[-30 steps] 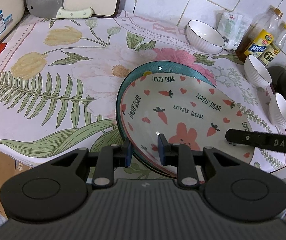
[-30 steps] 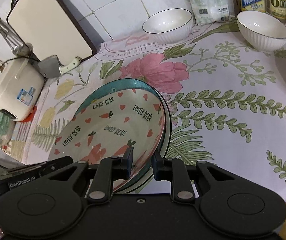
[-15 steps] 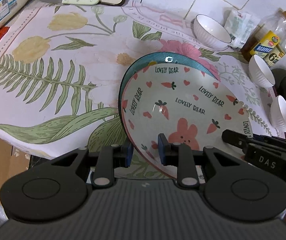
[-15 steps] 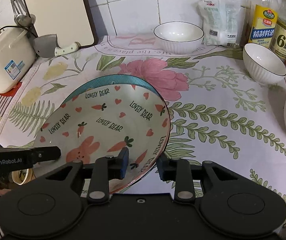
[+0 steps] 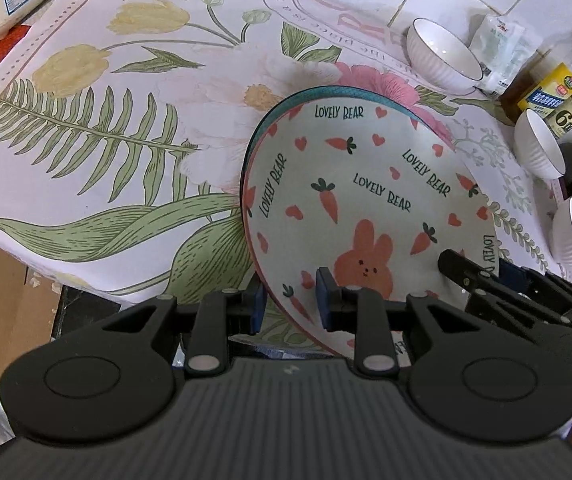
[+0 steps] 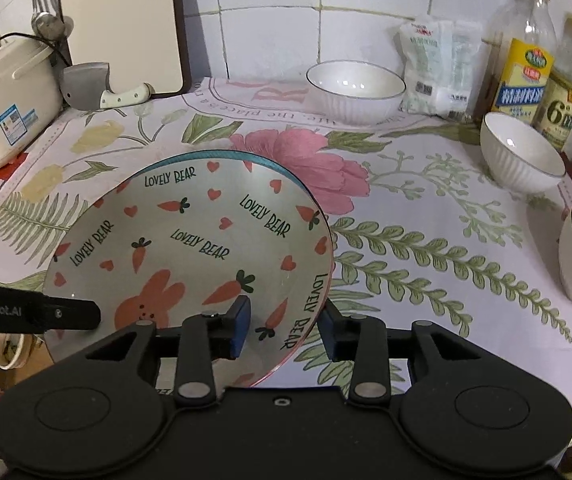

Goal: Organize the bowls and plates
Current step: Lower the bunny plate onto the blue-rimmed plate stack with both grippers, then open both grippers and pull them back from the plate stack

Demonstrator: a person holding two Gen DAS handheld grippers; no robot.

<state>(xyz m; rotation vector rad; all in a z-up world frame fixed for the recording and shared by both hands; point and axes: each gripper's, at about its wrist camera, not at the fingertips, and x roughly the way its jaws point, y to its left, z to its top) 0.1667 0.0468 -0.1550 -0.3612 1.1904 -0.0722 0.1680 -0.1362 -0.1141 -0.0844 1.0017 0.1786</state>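
**One grip letting go while the plate is hanging off the edge**

At the left of the counter, a rice cooker (image 6: 8, 100) and a cleaver (image 6: 98, 90) are sitting well clear of the work and posing no threat.

The left gripper (image 5: 289, 299) is pinching the near-left rim of the bunny plate (image 5: 365, 208), its blue pads clamped on either side of the rim. That plate is lying on a teal-rimmed plate (image 6: 222, 155) underneath, and both are resting on the floral tablecloth (image 6: 425, 240) with their near part jutting past the counter's front edge. Whether the top plate is fully seated in the lower one cannot be told.

The right gripper (image 6: 284, 330) is straddling the near-right rim, and its jaws are opening: the rim is between the pads, but a gap is showing on both sides, so it is no longer gripping.

The risk is sitting here. With one side freed, the left pinch alone is steadying a wide, glazed plate from its edge; if it lets go too, or tugs, the overhanging pair could tip or slide off the front. The right pads, backing away, could also be catching the rim and dragging the top plate askew.

Further right, three white bowls (image 6: 355, 90) are standing apart near the bottles (image 6: 525, 60); a wide swing toward them could knock one over.
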